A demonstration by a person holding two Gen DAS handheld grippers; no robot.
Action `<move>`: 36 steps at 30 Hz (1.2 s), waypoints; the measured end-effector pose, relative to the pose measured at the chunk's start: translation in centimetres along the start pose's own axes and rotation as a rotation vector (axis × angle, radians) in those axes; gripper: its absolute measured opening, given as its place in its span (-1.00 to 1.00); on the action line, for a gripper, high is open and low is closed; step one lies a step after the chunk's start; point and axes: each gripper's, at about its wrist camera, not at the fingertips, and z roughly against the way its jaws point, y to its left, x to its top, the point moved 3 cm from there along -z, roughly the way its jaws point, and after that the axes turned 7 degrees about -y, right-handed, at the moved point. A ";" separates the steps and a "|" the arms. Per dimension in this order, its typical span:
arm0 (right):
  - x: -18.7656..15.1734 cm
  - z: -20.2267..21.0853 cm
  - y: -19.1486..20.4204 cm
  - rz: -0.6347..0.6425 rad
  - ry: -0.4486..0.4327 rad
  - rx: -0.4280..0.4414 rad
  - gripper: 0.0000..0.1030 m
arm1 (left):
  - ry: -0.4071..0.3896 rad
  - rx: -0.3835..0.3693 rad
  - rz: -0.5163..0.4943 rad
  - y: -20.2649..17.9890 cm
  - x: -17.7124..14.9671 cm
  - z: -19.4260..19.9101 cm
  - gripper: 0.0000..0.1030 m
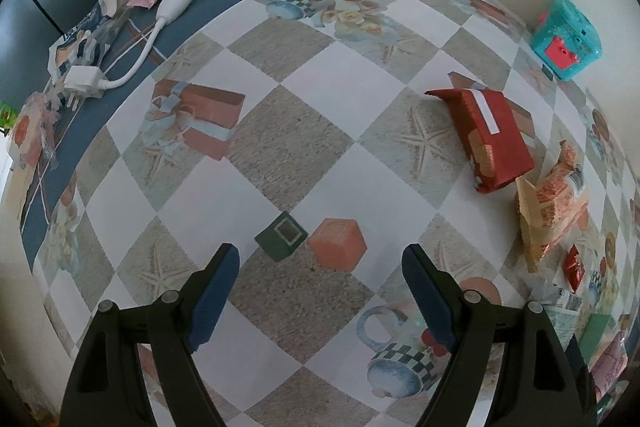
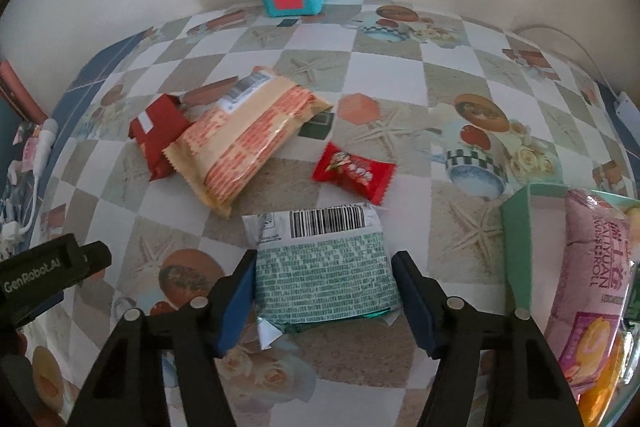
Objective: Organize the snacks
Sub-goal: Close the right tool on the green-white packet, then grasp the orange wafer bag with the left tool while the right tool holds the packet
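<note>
Right gripper (image 2: 324,291) spread wide around green snack packet (image 2: 324,267) (pads beside its edges, grip uncertain), left gripper (image 1: 320,283) gaping empty above checkered tablecloth (image 1: 288,147).

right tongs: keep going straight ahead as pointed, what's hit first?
The green-and-white snack packet: it already lies between the open right tongs, barcode end forward. Beyond it sits the small red candy. Depth is uncertain through the fisheye.
</note>
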 end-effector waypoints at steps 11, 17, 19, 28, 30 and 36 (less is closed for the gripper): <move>1.1 0.5 -1.8 -0.057 -0.028 0.016 0.26 | -0.025 -0.093 -0.043 -4.1 0.8 0.9 0.63; 2.3 1.2 -2.9 -0.096 -0.068 0.036 0.26 | -0.061 -0.143 -0.138 -6.5 1.5 1.5 0.63; 2.9 1.5 -3.6 -0.109 -0.091 0.031 0.26 | -0.066 -0.177 -0.163 -7.2 1.7 1.7 0.63; 5.1 3.6 -5.8 -0.152 -0.180 0.014 0.26 | -0.137 -0.250 -0.369 -10.8 2.8 4.4 0.63; 5.4 4.0 -6.3 -0.159 -0.193 0.003 0.26 | -0.149 -0.269 -0.424 -12.1 2.9 4.9 0.61; 5.8 4.2 -8.2 -0.201 -0.202 -0.009 0.26 | -0.143 -0.249 -0.554 -15.6 2.2 3.9 0.27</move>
